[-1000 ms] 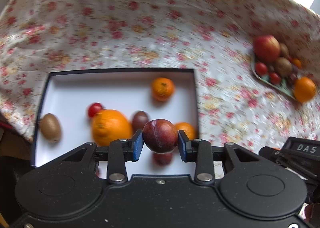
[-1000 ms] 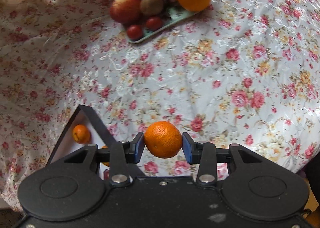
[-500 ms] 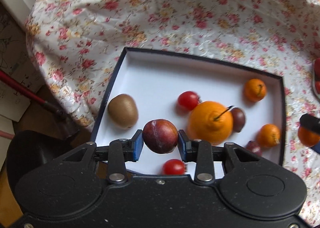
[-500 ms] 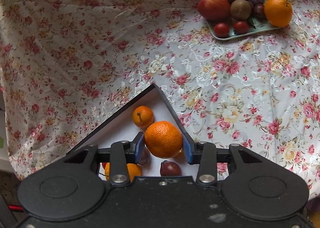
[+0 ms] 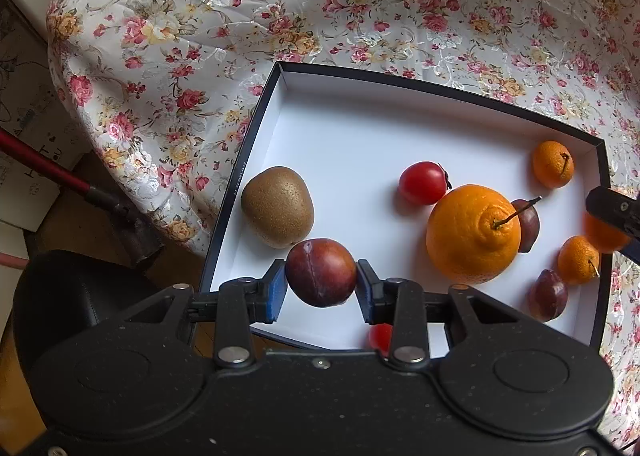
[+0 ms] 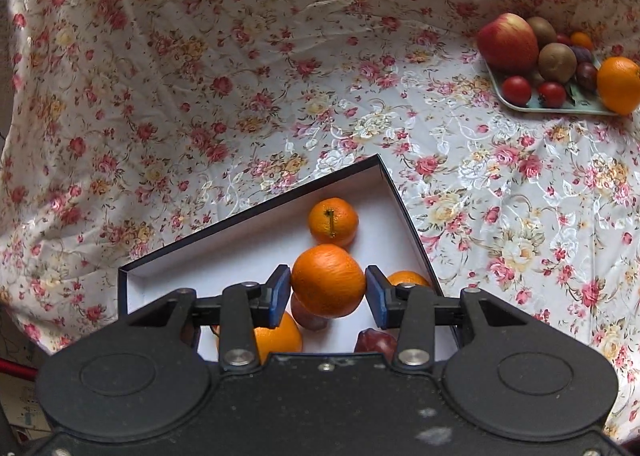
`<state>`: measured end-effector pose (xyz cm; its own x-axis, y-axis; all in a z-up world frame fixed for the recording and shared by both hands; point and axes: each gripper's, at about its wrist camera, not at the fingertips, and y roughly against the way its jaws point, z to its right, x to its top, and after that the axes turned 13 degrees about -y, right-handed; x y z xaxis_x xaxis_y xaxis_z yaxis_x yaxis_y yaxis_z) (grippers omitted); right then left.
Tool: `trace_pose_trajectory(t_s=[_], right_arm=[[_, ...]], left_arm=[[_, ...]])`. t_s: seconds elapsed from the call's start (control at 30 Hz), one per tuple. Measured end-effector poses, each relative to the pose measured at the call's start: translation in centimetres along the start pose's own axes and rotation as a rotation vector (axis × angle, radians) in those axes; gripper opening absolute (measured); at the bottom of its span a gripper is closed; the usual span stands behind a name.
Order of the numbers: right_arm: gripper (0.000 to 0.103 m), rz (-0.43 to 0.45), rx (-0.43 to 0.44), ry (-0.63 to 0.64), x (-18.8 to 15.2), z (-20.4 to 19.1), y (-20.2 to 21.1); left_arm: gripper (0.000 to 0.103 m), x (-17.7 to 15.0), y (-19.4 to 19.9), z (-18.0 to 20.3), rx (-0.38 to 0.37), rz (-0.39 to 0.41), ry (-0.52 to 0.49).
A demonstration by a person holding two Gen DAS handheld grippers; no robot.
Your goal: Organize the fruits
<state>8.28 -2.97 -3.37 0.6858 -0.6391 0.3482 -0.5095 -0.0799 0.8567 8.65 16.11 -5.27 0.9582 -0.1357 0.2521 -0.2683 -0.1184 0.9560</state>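
Note:
My left gripper (image 5: 321, 285) is shut on a dark red plum (image 5: 321, 278), held over the near left part of a white box with a dark rim (image 5: 256, 124). In the box lie a kiwi (image 5: 277, 206), a cherry tomato (image 5: 423, 182), a big orange (image 5: 472, 234), small mandarins (image 5: 553, 164) and dark plums (image 5: 547, 295). My right gripper (image 6: 328, 292) is shut on a mandarin (image 6: 328, 280) above the box's far right corner (image 6: 380, 168). That gripper also shows at the right edge of the left wrist view (image 5: 612, 212).
A pale green tray (image 6: 560, 106) at the far right holds an apple (image 6: 508, 41), kiwis, tomatoes, plums and an orange (image 6: 619, 84). A flowered cloth (image 6: 240, 76) covers the table. The table's edge, a red pole (image 5: 48, 168) and a black seat (image 5: 80, 296) lie to the left.
Both grippers have swung left over the box, each keeping hold of its fruit. The box now fills more of both views and the tray has slid to the right.

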Motion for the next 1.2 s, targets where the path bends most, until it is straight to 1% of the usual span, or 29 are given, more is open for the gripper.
trace_pose_trajectory(t_s=[0.1, 0.17, 0.37, 0.6, 0.8, 1.03, 1.13, 1.2], right_arm=[[0.044, 0.046, -0.018, 0.047, -0.4, -0.6, 0.0], [0.044, 0.060, -0.023, 0.071, -0.5, -0.7, 0.1], [0.044, 0.033, -0.023, 0.079, -0.6, -0.5, 0.0], [0.044, 0.024, -0.025, 0.118, -1.2, -0.1, 0.8], [0.044, 0.028, -0.039, 0.179, -2.2, 0.2, 1.6], [0.044, 0.025, -0.054, 0.234, -3.2, 0.6, 2.3], [0.044, 0.023, -0.054, 0.253, -3.6, 0.8, 2.8], [0.044, 0.028, -0.049, 0.267, -3.9, 0.9, 3.2]], left_arm=[[0.045, -0.1, 0.3, 0.0, -0.001, 0.022, -0.003], [0.045, 0.0, 0.5, 0.1, 0.005, 0.036, -0.010], [0.046, -0.1, 0.7, 0.6, -0.007, 0.044, -0.026], [0.046, -0.4, 1.3, 0.6, 0.022, 0.064, -0.029], [0.046, -0.6, 1.6, 0.9, 0.026, 0.078, -0.025], [0.046, -0.9, 2.8, 2.3, 0.054, 0.132, -0.088], [0.046, -1.1, 3.2, 2.7, 0.076, 0.123, -0.110], [0.046, -1.5, 3.8, 2.9, 0.072, 0.124, -0.122]])
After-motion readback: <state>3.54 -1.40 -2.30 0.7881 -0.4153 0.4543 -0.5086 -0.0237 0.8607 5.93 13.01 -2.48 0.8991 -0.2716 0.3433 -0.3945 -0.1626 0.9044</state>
